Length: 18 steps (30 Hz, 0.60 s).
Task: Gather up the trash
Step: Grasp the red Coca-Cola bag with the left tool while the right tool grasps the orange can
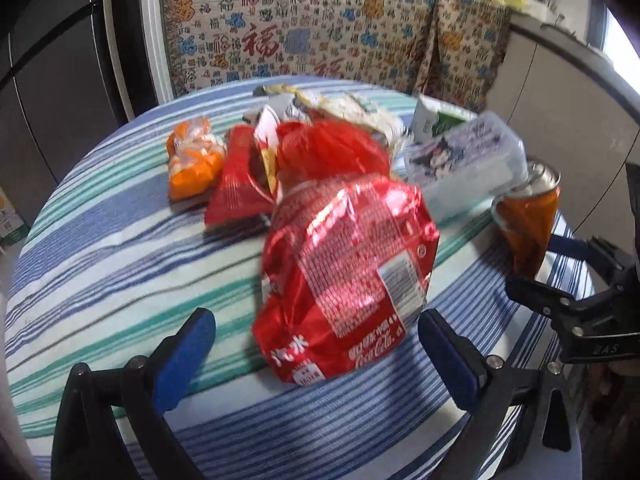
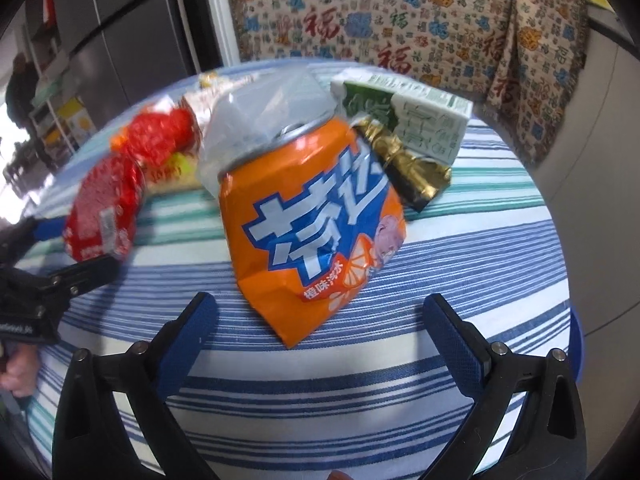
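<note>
A crushed red Coca-Cola can (image 1: 348, 276) lies on the striped tablecloth (image 1: 120, 280). Its near end reaches in between the blue pads of my left gripper (image 1: 316, 356), which is open and touches nothing. A crushed orange soda can (image 2: 316, 224) stands tilted right in front of my right gripper (image 2: 320, 340), also open, with the can's lower end between the fingertips and a gap on both sides. The right wrist view shows the red can (image 2: 104, 216) and left gripper (image 2: 60, 248) at far left. The left wrist view shows the orange can (image 1: 528, 224) at far right.
Behind the cans lies a heap: an orange wrapper (image 1: 196, 160), red wrappers (image 1: 240, 176), a red plastic bag (image 1: 332, 148), a tissue pack (image 1: 464, 160), a green-white carton (image 2: 416, 120), a gold-black wrapper (image 2: 412, 168). A patterned cloth (image 1: 300, 32) hangs beyond the round table.
</note>
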{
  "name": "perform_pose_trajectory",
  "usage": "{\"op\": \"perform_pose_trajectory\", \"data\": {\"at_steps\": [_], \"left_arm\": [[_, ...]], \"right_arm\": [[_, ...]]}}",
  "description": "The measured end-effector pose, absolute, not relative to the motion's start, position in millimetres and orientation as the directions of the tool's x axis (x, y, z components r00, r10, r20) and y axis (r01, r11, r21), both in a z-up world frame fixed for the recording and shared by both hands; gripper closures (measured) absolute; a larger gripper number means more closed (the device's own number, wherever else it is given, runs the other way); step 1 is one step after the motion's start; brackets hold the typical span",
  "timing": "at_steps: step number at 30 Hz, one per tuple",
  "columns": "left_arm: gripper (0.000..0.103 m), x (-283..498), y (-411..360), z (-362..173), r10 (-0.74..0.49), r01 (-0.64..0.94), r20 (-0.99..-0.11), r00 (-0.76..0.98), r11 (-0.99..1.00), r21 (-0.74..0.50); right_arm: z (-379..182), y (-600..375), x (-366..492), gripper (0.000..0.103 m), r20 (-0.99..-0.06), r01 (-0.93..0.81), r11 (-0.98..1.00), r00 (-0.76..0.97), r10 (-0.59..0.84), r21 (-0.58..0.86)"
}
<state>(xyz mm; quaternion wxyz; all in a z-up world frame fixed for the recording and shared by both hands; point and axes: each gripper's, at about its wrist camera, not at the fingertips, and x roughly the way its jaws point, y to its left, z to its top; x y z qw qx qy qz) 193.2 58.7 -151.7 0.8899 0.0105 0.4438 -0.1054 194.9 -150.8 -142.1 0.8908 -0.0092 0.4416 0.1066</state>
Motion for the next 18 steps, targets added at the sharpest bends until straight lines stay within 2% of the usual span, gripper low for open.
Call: {"op": "perform_pose_trajectory", "data": {"at_steps": [3, 7, 8, 9, 10, 11, 12, 13, 14, 18], "left_arm": [[0.000, 199.4, 56.1, -147.4, -0.203, 0.236, -0.772, 0.602, 0.969, -0.071], [0.000, 206.3, 44.6, -148.4, -0.228, 0.288, -0.774, 0.591, 0.956, -0.062], [0.003, 205.5, 42.1, -147.2, -0.232, 0.294, -0.767, 0.598, 0.954, -0.059], [0.019, 204.7, 40.5, -146.3, -0.236, 0.300, -0.762, 0.603, 0.952, -0.057], [0.019, 204.9, 39.0, -146.8, -0.239, 0.305, -0.766, 0.597, 0.951, -0.059], [0.019, 203.1, 37.5, -146.3, -0.239, 0.305, -0.761, 0.603, 0.951, -0.057], [0.019, 201.4, 35.8, -146.6, -0.242, 0.311, -0.761, 0.602, 0.949, -0.056], [0.019, 200.3, 33.4, -146.7, -0.237, 0.314, -0.762, 0.603, 0.948, -0.047], [0.019, 197.8, 31.1, -146.4, -0.225, 0.312, -0.761, 0.608, 0.949, -0.032], [0.019, 185.7, 28.4, -141.5, -0.223, 0.305, -0.752, 0.620, 0.952, -0.031]], "right_arm": [[-129.3, -148.6, 186.2, 0.000, -0.740, -0.214, 0.975, 0.648, 0.181, 0.050], [-130.3, -135.0, 200.9, 0.000, -0.745, -0.238, 0.971, 0.641, 0.182, 0.033], [-133.3, -131.6, 205.9, 0.001, -0.747, -0.235, 0.972, 0.643, 0.167, 0.015], [-136.1, -130.1, 210.1, 0.007, -0.758, -0.230, 0.973, 0.634, 0.154, 0.005], [-137.4, -131.1, 210.9, 0.036, -0.764, -0.228, 0.974, 0.626, 0.157, 0.013], [-136.0, -134.1, 209.7, 0.048, -0.758, -0.216, 0.976, 0.634, 0.151, 0.015], [-132.1, -137.9, 206.7, 0.048, -0.750, -0.206, 0.978, 0.644, 0.152, 0.021], [-128.6, -142.4, 203.4, 0.057, -0.747, -0.201, 0.979, 0.644, 0.164, 0.041], [-124.8, -146.8, 199.9, 0.060, -0.740, -0.199, 0.978, 0.648, 0.179, 0.063], [-110.3, -164.2, 183.0, 0.061, -0.732, -0.201, 0.972, 0.643, 0.224, 0.121]]}}
